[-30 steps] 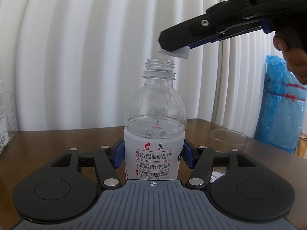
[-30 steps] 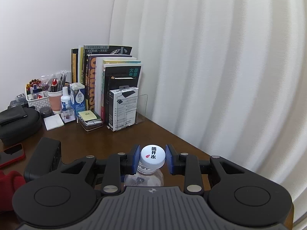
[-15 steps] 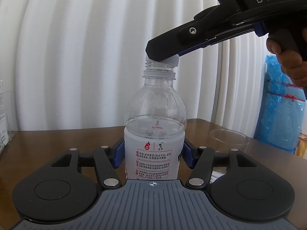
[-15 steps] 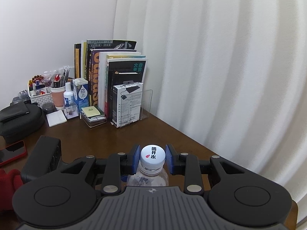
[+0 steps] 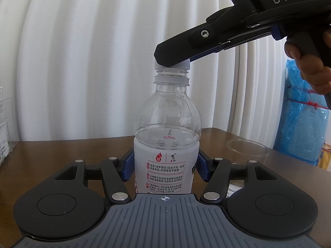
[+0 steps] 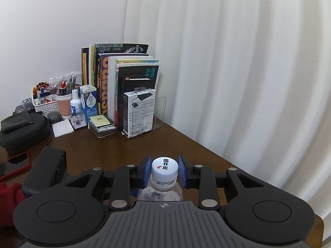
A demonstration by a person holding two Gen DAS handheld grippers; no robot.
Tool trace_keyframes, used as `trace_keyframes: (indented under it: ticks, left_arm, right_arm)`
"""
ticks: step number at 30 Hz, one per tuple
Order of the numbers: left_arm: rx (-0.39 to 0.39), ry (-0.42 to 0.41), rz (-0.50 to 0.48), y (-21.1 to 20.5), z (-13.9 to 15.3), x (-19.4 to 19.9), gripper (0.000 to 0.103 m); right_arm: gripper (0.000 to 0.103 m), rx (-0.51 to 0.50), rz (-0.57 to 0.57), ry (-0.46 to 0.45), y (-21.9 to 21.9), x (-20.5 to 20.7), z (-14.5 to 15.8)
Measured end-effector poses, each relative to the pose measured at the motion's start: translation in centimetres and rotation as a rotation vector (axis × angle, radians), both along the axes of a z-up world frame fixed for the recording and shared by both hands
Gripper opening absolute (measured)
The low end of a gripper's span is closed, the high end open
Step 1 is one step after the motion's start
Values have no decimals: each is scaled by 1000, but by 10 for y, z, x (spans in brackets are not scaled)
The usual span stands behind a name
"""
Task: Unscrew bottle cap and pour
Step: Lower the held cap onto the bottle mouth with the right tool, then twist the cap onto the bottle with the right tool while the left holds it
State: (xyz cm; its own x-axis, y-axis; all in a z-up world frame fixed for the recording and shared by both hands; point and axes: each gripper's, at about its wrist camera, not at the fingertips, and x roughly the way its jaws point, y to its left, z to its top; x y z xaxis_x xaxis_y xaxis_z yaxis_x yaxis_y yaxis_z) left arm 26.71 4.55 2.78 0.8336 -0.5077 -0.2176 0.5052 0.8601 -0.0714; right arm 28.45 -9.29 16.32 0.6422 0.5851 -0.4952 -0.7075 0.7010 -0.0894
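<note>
Two handheld grippers, one bottle. Left gripper (image 5: 165, 166): blue pads pressed against both sides of the labelled body of the water bottle (image 5: 166, 144), which stands upright on the wooden table (image 5: 62, 153), directly ahead between the fingers. Bottle partly filled, water level just above the label.

Right gripper (image 6: 164, 169): reaches in from above and to the right of the left gripper, tilted downward, held by a hand (image 5: 310, 70). Its pads are closed on the white cap (image 6: 164, 166), which sits on the bottle's neck; threads show below the cap's rim in the left wrist view, so it is not screwed fully down.

One clear glass (image 5: 247, 152): on the table, right of the left gripper, apart from the bottle.

Beyond the right gripper, far left: upright books (image 6: 124, 78), a white box (image 6: 138, 113), a basket of small items (image 6: 44, 103).
</note>
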Motion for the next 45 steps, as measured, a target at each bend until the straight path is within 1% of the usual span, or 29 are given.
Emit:
trace_keyframes:
  ticks: [17,28,40,45]
  left_arm:
    - [-1,3,-1,-3,0,1,60]
    - [-3,4,-2,-2,-1,0,60]
    - [-7,15,-4,0,-2,1,60]
    - [-7,16,-4,1,-2,1,60]
  right_arm:
    - [32,48,4,11,-5,0,-3]
    - [32,57,1,3,-6,-3,-6]
    - [32,89,-4,-6,-10,-4,-10]
    - [32,116,-5,-8,-13,-5,-12]
